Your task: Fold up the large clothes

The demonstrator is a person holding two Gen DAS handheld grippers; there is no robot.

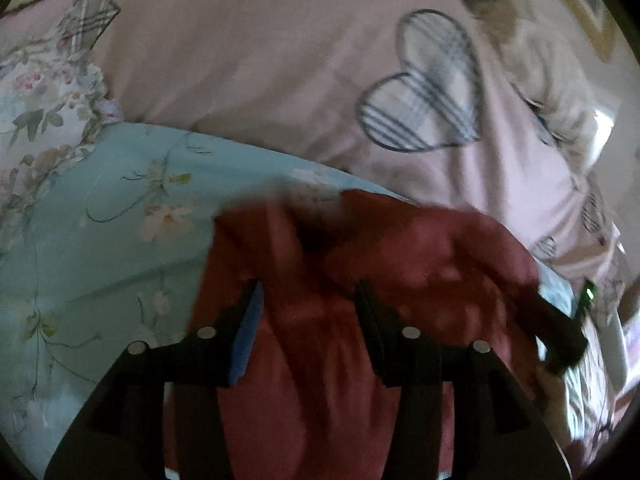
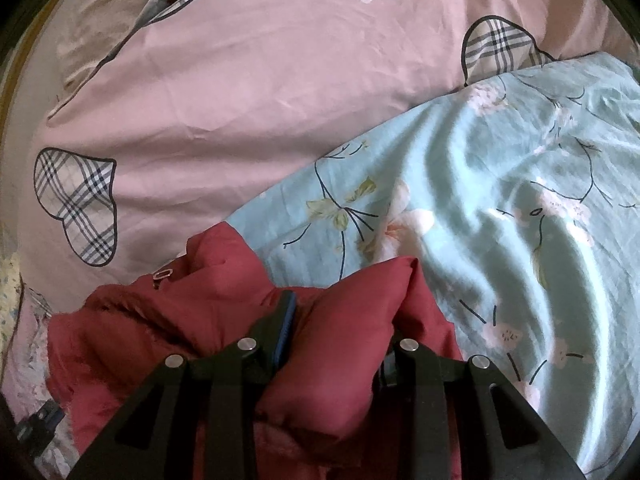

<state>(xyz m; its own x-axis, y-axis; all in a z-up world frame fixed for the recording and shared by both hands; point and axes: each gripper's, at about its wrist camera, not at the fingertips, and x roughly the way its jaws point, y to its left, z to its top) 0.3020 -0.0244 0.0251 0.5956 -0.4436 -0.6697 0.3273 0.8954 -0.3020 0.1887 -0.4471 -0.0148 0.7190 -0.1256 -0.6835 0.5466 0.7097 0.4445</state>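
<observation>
A dark red padded jacket (image 1: 360, 280) lies bunched on a pale blue flowered sheet (image 1: 100, 220). My left gripper (image 1: 308, 300) hangs just above the jacket with its jaws wide apart and nothing between them; the view is blurred. In the right wrist view the jacket (image 2: 168, 320) lies crumpled at the lower left. My right gripper (image 2: 340, 320) has a thick puffy fold of the jacket between its jaws. The other gripper shows as a dark shape at the left wrist view's right edge (image 1: 560, 332).
A pink duvet with checked hearts (image 2: 200, 80) covers the far side of the bed (image 1: 280, 60). The blue flowered sheet (image 2: 500, 200) spreads to the right. A beige pillow (image 2: 108, 12) lies at the far left. A floral cloth (image 1: 44, 92) lies at the left.
</observation>
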